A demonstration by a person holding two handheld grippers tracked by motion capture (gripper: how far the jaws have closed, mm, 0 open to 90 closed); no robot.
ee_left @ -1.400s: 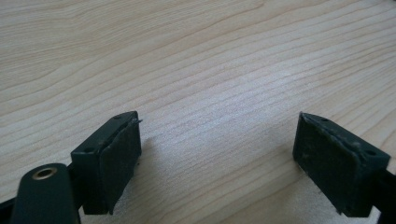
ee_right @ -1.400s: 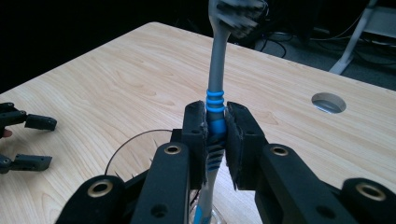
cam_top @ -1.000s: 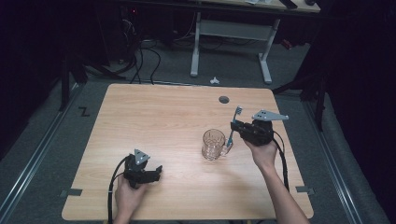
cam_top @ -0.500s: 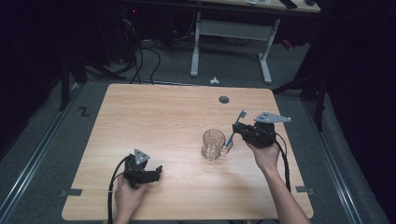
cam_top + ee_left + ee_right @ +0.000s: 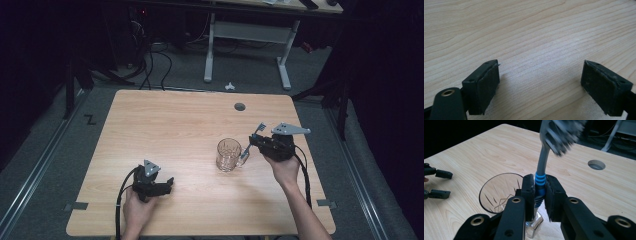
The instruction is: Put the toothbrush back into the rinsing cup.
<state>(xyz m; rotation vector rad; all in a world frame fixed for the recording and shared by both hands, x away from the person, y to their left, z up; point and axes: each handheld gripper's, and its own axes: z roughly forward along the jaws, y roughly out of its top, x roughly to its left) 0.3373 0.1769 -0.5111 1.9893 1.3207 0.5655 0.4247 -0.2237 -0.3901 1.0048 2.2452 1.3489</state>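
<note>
left hand-held gripper point(image 5: 161, 186): jaws apart, low | right hand-held gripper point(image 5: 540, 192): clamped, seemingly tilted

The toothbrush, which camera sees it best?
The right gripper view: the toothbrush is close up there, its blue grip clamped in the jaws beside the glass. The high view shows it tiny; the left gripper view shows bare table.
</note>
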